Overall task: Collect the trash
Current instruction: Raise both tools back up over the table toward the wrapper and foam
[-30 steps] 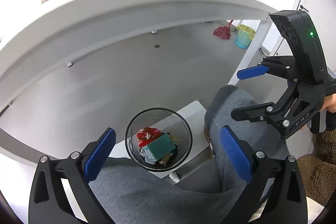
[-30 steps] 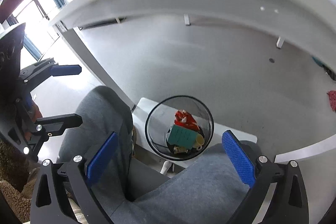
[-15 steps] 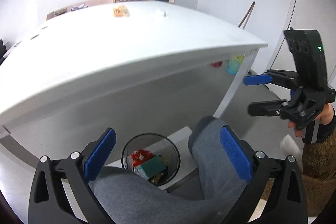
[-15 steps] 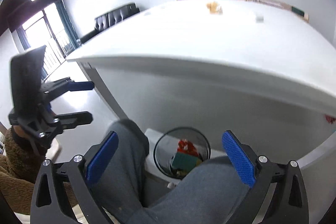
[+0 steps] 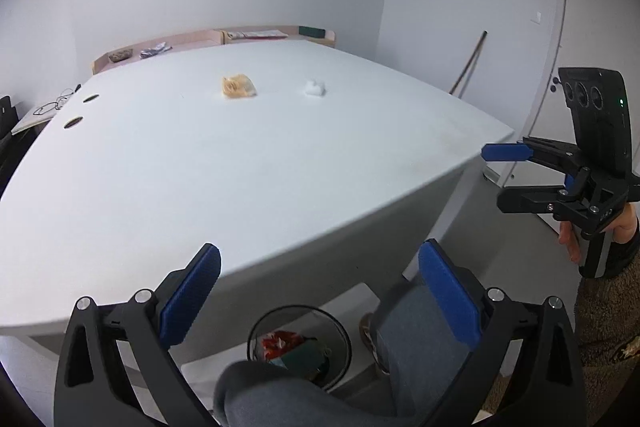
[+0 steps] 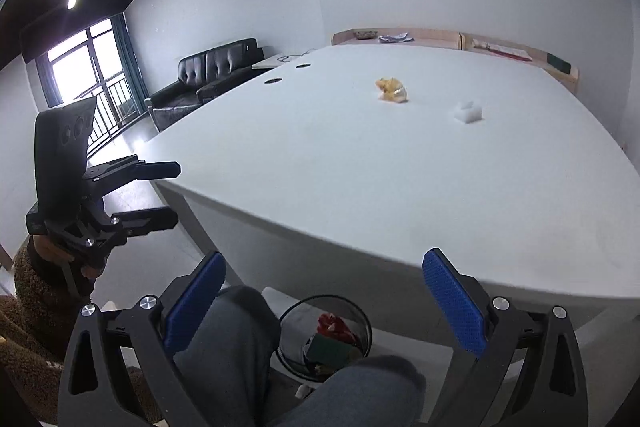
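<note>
Trash remains on a broad white desk (image 5: 248, 163): a crumpled yellow wrapper (image 5: 237, 87) and a small white scrap (image 5: 315, 87), near each other and far ahead of both sets of fingers. The left gripper (image 5: 318, 301) has its blue-padded fingers spread wide with nothing between them. The right gripper (image 6: 324, 303) is the same, wide apart and empty. Each hangs at the near desk edge, well short of either piece.

Below and between the fingers stands a black mesh wastebasket (image 5: 299, 341) on the floor under the desk, with red and green litter already inside. The person's grey-trousered knees (image 6: 224, 343) sit just beside it.

Likely trouble from here: both pieces lie well apart from the near edge, so a long reach is needed, and a hurried approach could nudge the light wrapper away instead of trapping it. The white scrap is small and pale against the white surface, so a pinch could miss it or close on the desk. A loosely held piece could drop onto a knee or the floor, missing the basket.

The surface is smooth and plain, with two round cable holes (image 6: 273, 81) at its left side. The room has white walls, a black leather sofa (image 6: 208, 75) by a window, and a low pink shelf (image 5: 216, 41) along the back wall.
</note>
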{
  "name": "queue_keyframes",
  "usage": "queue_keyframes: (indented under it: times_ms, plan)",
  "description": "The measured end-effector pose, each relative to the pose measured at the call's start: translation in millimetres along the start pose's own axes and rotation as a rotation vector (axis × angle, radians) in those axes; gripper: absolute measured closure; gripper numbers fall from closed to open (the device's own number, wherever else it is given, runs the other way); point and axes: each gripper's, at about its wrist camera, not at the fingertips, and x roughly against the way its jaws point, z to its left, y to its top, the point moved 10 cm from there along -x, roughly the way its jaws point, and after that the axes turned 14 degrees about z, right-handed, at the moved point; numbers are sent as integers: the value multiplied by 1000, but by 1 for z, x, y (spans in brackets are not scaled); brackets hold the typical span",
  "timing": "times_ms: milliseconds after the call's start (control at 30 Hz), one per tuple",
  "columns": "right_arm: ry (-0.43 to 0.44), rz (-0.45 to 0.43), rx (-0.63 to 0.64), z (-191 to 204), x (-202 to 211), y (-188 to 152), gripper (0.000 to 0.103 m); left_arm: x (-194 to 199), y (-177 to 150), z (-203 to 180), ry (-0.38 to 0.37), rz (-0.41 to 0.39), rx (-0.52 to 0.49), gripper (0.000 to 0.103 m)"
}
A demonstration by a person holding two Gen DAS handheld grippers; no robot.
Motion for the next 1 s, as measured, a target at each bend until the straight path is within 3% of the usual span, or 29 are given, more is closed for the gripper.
queue_keyframes:
  times_ms: [267, 600, 1000]
  plan:
    - [4, -3, -55, -49, -4, 43, 3, -7, 52, 30, 38, -8, 45, 5]
    - [-59, 26, -79, -113, -40, 93, 3, -62, 123, 63, 120, 48, 49, 5]
    - [-40, 112, -169, -184, -105, 155, 3, -134, 222, 83, 149, 75, 49, 5]
